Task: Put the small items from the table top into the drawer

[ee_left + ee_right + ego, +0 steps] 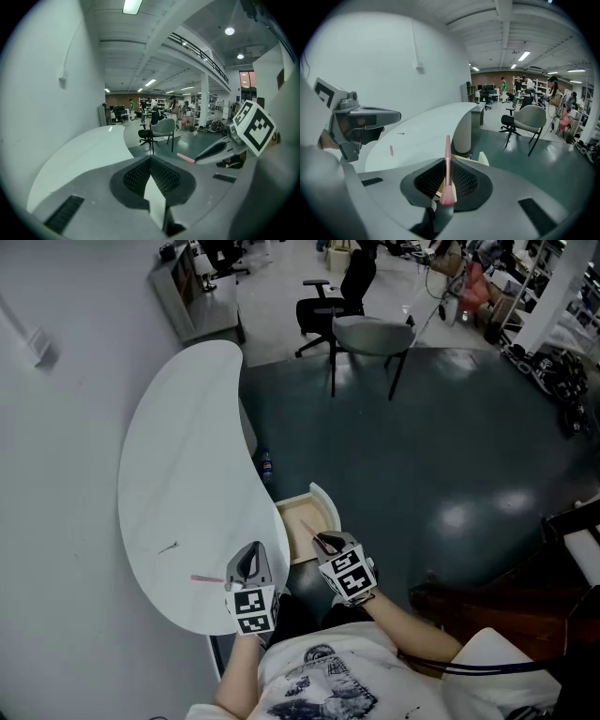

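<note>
My right gripper point(325, 542) hovers over the open cream drawer point(298, 513) at the table's near edge. It is shut on a slim pink brush point(447, 157) whose handle sticks out forward past the pads; the left gripper view shows the brush's pink tip point(185, 158). Over the white table's front edge is my left gripper point(249, 557), jaws closed together with nothing between them. A short pink item point(206, 578) lies on the table just left of it, and a small dark item point(169, 547) lies farther left. Both also show in the right gripper view: the pink item point(391, 150) and the dark item point(400, 133).
The curved white table point(183, 456) runs along the wall on the left. A small bottle point(267, 463) stands on the dark floor by the table's leg. A grey chair point(373, 338) and a black office chair point(328, 301) stand farther off.
</note>
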Demonstrator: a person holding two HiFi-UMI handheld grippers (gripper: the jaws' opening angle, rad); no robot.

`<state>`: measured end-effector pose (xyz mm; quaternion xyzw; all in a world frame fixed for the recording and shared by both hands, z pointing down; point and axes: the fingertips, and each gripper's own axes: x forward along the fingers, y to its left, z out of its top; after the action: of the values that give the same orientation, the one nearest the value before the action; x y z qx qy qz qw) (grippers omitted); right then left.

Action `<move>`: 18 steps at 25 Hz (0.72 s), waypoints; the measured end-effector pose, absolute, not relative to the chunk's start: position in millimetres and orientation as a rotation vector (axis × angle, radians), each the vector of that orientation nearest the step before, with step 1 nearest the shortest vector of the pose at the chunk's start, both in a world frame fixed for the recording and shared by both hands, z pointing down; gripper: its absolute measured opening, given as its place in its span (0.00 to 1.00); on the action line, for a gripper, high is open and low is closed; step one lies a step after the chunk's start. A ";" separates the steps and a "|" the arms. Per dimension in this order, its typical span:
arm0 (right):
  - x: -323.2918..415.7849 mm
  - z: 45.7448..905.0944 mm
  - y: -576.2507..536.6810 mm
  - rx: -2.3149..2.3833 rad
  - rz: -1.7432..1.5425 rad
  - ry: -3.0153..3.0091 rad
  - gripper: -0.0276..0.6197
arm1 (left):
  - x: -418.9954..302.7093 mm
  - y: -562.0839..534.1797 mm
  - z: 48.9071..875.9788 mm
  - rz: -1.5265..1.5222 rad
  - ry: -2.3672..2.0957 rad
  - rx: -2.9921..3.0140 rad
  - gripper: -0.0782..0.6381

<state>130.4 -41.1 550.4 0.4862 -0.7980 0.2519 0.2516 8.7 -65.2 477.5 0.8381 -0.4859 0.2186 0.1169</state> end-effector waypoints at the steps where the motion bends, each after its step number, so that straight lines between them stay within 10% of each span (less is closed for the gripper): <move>1: 138.1 549.5 -38.0 1.326 0.687 -2.174 0.14 | 14.8 -61.8 478.4 0.645 -1.428 2.451 0.14; 18: 193.1 553.7 -17.4 1.371 0.814 -2.173 0.14 | 73.0 -47.3 492.7 0.725 -1.377 2.467 0.14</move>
<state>193.1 -17.4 553.7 0.4961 -0.7863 0.2946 0.2212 73.0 -47.3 492.7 0.8404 -0.4691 0.2470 0.1124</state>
